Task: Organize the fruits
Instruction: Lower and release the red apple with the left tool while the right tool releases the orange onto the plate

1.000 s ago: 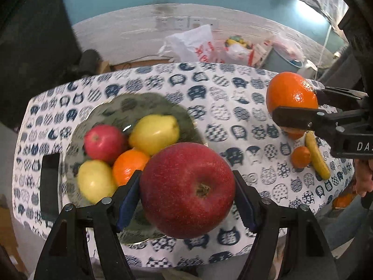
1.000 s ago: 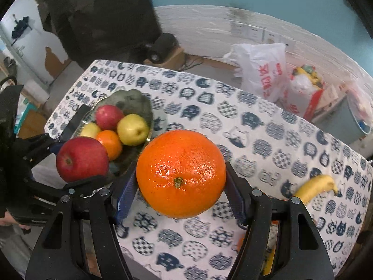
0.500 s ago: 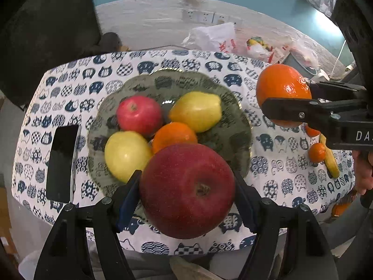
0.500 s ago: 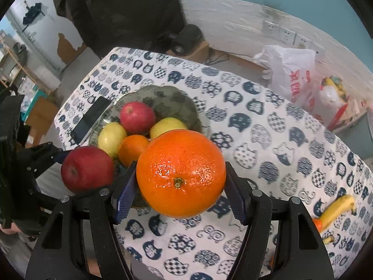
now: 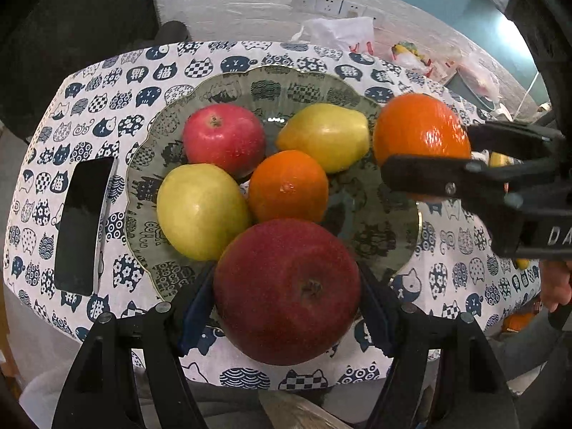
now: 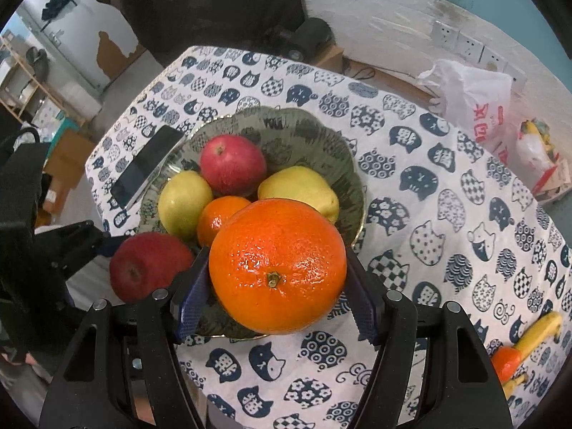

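My left gripper [image 5: 287, 295] has its jaws clamped on a large dark-red apple [image 5: 287, 291] above the near rim of the scalloped green glass plate [image 5: 379, 239]. My right gripper [image 6: 277, 279] has its jaws pinching a big glossy orange [image 6: 277, 265] over the plate's right edge. On the plate lie a smaller red apple [image 5: 224, 139], two yellow pears [image 5: 200, 211] and a small mandarin [image 5: 287, 186], while a black phone [image 5: 83, 225] lies just left of it on the cat-print worktop [image 6: 447, 236].

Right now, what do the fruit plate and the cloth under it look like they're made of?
The plate looks like tinted glass, glossy: the cat print shows through it, and its scalloped rim carries a thin gold line. It could be clear plastic. The tablecloth looks like matte woven fabric, printed with navy cats, and it drapes over the table edge.
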Tool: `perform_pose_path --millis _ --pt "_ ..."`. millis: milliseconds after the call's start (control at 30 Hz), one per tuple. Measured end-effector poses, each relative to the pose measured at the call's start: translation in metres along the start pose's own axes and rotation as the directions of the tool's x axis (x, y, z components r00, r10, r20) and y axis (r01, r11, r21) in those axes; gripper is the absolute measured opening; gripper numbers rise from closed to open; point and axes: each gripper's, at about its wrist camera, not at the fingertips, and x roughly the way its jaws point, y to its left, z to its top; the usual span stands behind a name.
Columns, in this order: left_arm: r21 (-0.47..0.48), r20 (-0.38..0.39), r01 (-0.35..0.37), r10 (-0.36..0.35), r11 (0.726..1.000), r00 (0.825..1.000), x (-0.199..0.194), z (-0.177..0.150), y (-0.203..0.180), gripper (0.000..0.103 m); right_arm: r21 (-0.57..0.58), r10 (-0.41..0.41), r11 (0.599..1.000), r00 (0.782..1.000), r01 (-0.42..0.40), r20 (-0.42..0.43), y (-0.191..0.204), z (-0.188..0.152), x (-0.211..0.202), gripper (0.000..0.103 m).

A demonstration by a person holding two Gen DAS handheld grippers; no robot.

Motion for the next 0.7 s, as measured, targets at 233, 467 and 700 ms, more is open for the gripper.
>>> perform_pose_path --millis 233,467,700 --pt "-0.063 -0.024 0.022 -0.024 0.998 0.999 0.006 0.002 0.01 0.075 -0.013 0.005 1.0 1.0 -0.005 -0.027 0.003 -0.004 0.016 0.07" --pt "-0.075 -0.017 0.003 -0.004 0.997 1.0 0.001 0.0 0.011 0.08 -0.024 0.012 1.0 0.999 -0.013 -0.04 0.008 -0.005 0.026 0.07" --pt "-0.067 -0.023 -0.005 0.004 0.998 1.0 -0.001 -0.001 0.011 0.08 -0.038 -0.005 0.999 0.998 0.002 -0.069 0.011 -0.01 0.038 0.071"
